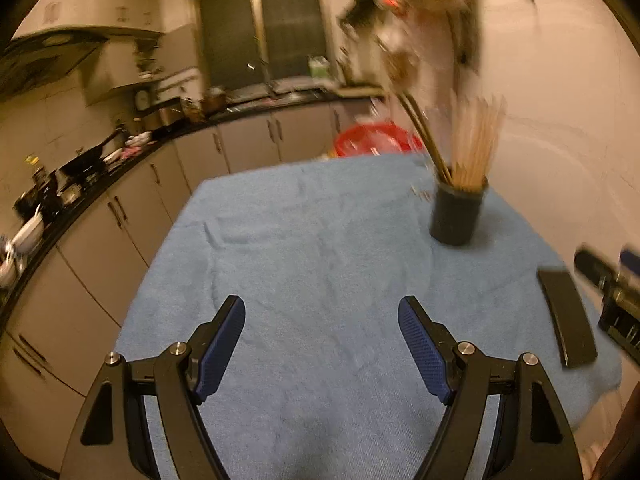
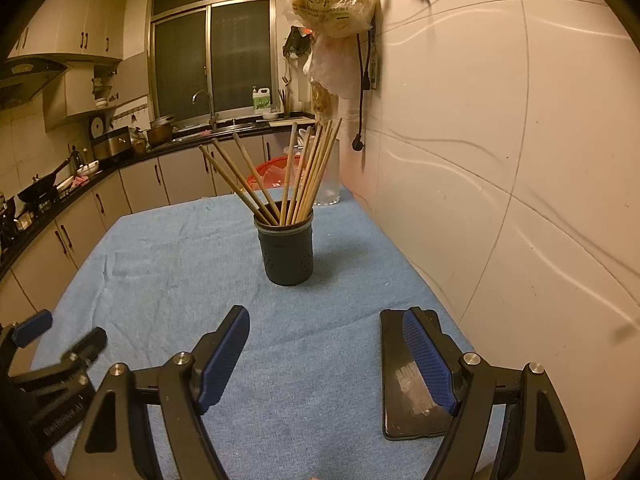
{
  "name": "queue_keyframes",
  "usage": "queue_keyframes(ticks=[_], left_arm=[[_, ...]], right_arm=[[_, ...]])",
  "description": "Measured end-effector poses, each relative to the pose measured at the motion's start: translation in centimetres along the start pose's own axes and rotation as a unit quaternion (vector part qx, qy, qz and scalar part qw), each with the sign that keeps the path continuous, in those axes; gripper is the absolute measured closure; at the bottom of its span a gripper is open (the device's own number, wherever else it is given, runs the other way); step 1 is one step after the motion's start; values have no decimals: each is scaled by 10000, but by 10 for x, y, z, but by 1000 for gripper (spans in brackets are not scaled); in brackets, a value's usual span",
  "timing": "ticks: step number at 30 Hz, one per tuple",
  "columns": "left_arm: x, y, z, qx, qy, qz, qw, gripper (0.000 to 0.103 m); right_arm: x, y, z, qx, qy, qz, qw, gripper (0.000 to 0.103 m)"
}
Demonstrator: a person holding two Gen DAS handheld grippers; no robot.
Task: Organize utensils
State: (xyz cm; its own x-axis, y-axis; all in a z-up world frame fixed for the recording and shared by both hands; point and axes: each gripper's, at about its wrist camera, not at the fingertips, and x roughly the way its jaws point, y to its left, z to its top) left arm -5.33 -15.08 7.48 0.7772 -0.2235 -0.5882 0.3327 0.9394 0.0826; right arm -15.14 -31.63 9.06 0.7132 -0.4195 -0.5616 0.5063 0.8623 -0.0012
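A dark holder jar (image 2: 286,252) stands on the blue cloth (image 2: 168,264), full of several wooden chopsticks (image 2: 304,172) that fan upward. It also shows, blurred, in the left wrist view (image 1: 458,212) at the far right. My left gripper (image 1: 322,344) is open and empty, low over the cloth, well short of the jar. My right gripper (image 2: 326,356) is open and empty, in front of the jar. The left gripper's side shows at the left edge of the right wrist view (image 2: 52,352).
A black phone (image 2: 412,380) lies flat on the cloth under my right gripper's right finger; it also shows in the left wrist view (image 1: 566,316). A tiled wall (image 2: 520,160) runs along the right. Kitchen counters (image 2: 100,172) curve along the left. A red basket (image 2: 276,170) sits behind the table.
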Motion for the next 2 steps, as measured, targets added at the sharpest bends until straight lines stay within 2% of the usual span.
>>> queue_keyframes(ticks=[2], left_arm=[[5,15,2,-117,-16,221,9997,14]], right_arm=[[12,1,1,22,183,97,9998,21]])
